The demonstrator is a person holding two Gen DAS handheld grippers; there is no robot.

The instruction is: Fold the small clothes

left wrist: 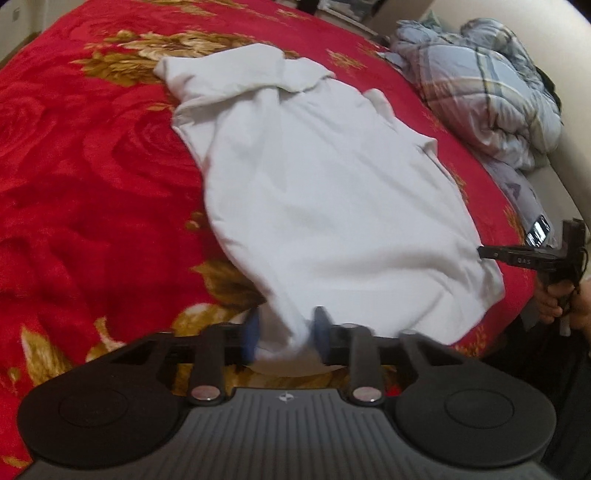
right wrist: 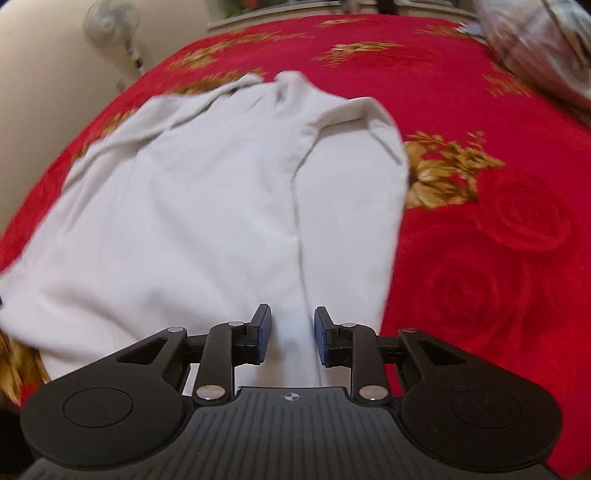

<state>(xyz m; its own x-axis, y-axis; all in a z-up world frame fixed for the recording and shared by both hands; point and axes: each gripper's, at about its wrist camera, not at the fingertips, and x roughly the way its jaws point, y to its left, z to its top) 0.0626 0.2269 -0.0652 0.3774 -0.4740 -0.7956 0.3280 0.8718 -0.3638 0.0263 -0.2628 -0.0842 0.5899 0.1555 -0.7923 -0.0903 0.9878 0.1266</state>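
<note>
Jaws of the left gripper (left wrist: 284,338) are seen with a gathered corner of the white garment (left wrist: 325,192) between the blue pads (left wrist: 320,328); the view is blurred there, so whether the pads press the cloth or just flank it can't be told. Jaws of the right gripper (right wrist: 291,338) stand apart, w/ a fold of the garment (right wrist: 207,221) lying in the gap and neither pad seen touching it.

Left wrist view, l. to r.: a red blanket w/ gold flowers (left wrist: 85,192) is spread over the bed. At centre the garment is laid out lengthwise on it, near hem twd the camera, far end rumpled w/ a flap turned over. At far right a crumpled plaid quilt (left wrist: 491,96) is heaped at the bed's edge, and below it the right gripper (left wrist: 484,253) is seen side-on at the garment's right hem corner, held by a hand (left wrist: 550,301).

Right wrist view, l. to r.: a standing fan (right wrist: 110,26) is seen by the wall, then the garment w/ a seam running away from the camera and a sleeve folded over at upper right, then bare red blanket (right wrist: 498,258).
</note>
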